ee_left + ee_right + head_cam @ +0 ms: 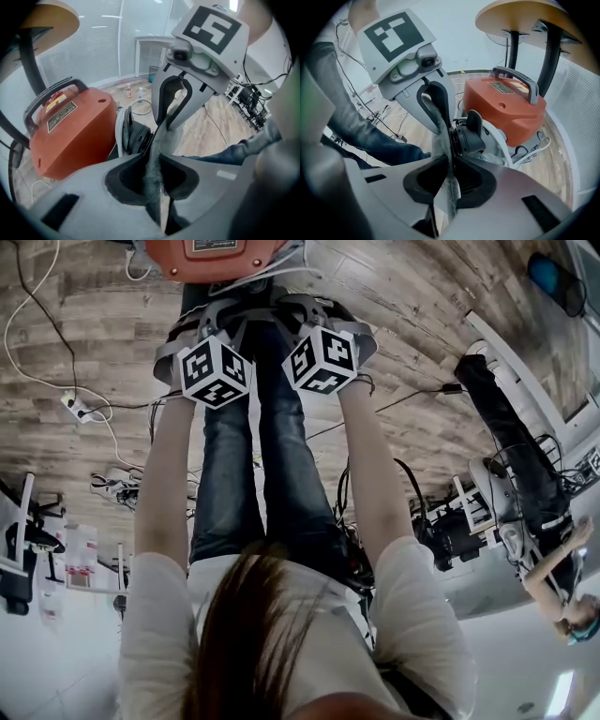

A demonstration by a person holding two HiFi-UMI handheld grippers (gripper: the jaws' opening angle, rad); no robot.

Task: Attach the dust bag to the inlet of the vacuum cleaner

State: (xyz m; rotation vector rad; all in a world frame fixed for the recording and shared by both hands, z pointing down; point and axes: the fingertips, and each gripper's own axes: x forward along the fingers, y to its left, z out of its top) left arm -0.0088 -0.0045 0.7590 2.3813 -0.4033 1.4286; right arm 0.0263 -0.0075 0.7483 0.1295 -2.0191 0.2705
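The orange vacuum cleaner (216, 254) stands on the wood floor just beyond both grippers. Its black round inlet (137, 137) faces them, with a white collar around it. A strip of the grey fabric dust bag (151, 180) runs between the two grippers, close in front of the inlet (471, 136). My left gripper (157, 190) is shut on one part of the bag's edge. My right gripper (449, 185) is shut on the bag (443, 140) from the opposite side. In the head view the left gripper (211, 310) and right gripper (309, 306) sit side by side, their tips hidden.
A round wooden table (520, 18) on black legs stands over the vacuum. Cables and a power strip (75, 409) lie on the floor at the left. My legs in jeans (272, 474) are below the grippers. Another person (525, 484) is at the right.
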